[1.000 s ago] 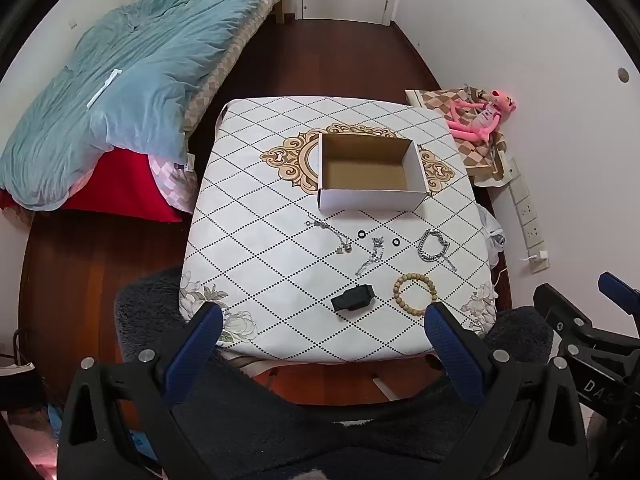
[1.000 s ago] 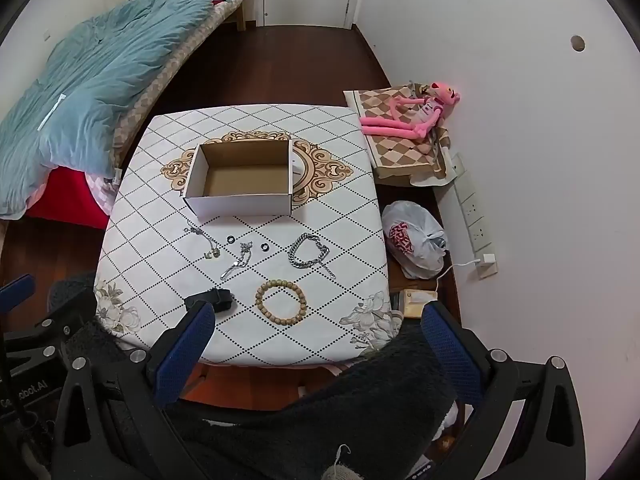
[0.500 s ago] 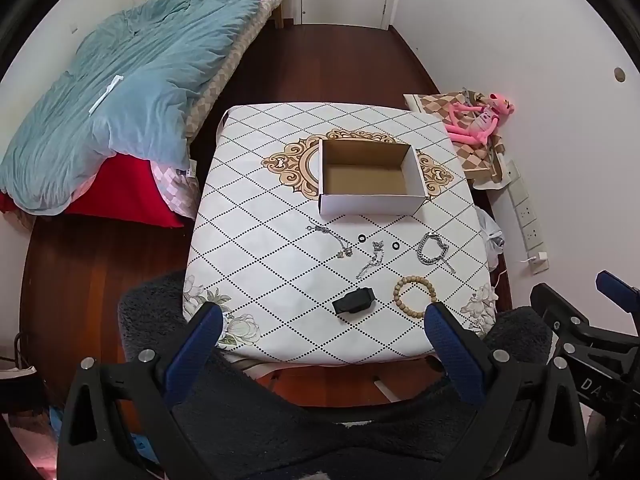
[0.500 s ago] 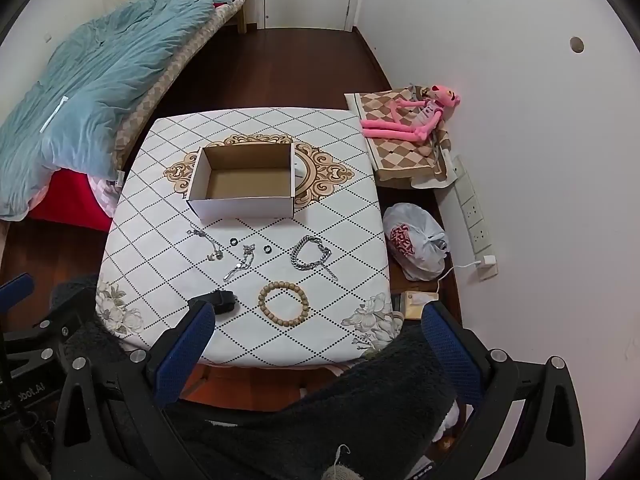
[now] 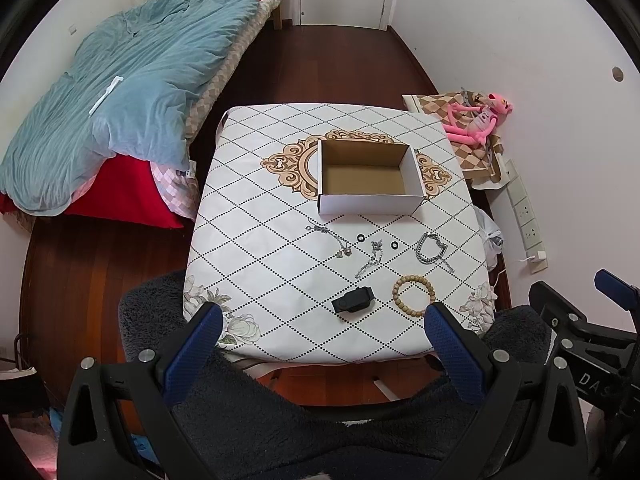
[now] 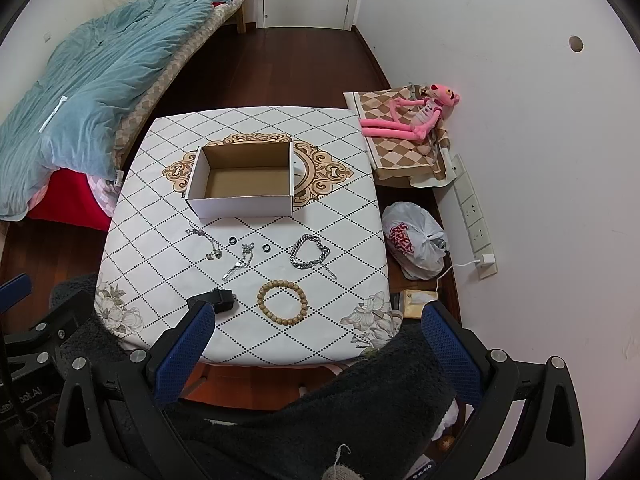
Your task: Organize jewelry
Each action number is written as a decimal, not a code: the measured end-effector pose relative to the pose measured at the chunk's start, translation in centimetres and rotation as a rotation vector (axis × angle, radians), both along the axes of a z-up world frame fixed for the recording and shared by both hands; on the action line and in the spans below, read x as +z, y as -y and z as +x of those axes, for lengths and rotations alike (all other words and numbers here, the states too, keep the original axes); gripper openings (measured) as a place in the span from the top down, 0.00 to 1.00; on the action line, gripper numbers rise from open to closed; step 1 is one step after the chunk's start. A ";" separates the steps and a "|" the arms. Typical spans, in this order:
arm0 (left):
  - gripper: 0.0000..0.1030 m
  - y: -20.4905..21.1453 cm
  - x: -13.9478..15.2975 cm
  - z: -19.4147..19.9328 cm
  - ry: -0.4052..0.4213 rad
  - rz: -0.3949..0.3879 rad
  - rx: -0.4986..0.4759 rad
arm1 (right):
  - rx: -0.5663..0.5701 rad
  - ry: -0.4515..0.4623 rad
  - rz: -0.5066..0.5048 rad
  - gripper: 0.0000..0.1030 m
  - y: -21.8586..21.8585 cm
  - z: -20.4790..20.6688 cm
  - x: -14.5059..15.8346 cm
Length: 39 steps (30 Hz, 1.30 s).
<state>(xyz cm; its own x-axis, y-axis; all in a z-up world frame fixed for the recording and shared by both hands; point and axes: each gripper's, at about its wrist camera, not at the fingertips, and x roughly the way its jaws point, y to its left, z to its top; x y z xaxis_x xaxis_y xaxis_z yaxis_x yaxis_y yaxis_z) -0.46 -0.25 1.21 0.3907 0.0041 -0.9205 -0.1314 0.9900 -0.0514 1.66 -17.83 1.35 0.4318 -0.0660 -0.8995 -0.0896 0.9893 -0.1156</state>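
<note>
An open, empty white cardboard box (image 5: 370, 178) (image 6: 244, 186) stands mid-table. In front of it lie a thin silver necklace (image 5: 332, 238) (image 6: 206, 242), two small black rings (image 5: 361, 237) (image 6: 233, 240), a silver chain piece (image 5: 370, 260) (image 6: 240, 262), a chunky silver bracelet (image 5: 430, 249) (image 6: 310, 256), a wooden bead bracelet (image 5: 413, 295) (image 6: 283, 307) and a small black case (image 5: 354, 301) (image 6: 222, 299). My left gripper (image 5: 320, 344) and right gripper (image 6: 316, 344) are both open and empty, held well above and in front of the table's near edge.
The table (image 5: 260, 264) has a white diamond-pattern cloth. A bed with a blue duvet (image 5: 120, 92) is at left. A pink plush toy (image 6: 416, 120) on a checkered cushion and a plastic bag (image 6: 416, 240) lie at right by the wall. A dark fuzzy seat (image 5: 320, 420) is below me.
Both grippers have drawn back and up a little, so the table looks slightly smaller. Nothing on the table has moved.
</note>
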 end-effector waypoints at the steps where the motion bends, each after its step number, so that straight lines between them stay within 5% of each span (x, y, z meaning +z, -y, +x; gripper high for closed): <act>1: 0.00 0.0 0.1 0.0 0.000 0.000 0.000 | 0.000 -0.001 0.000 0.00 0.0 0.0 0.0; 39: 0.00 -0.6 0.4 0.0 0.014 -0.003 0.000 | 0.004 0.000 0.001 0.00 -0.4 -0.2 0.1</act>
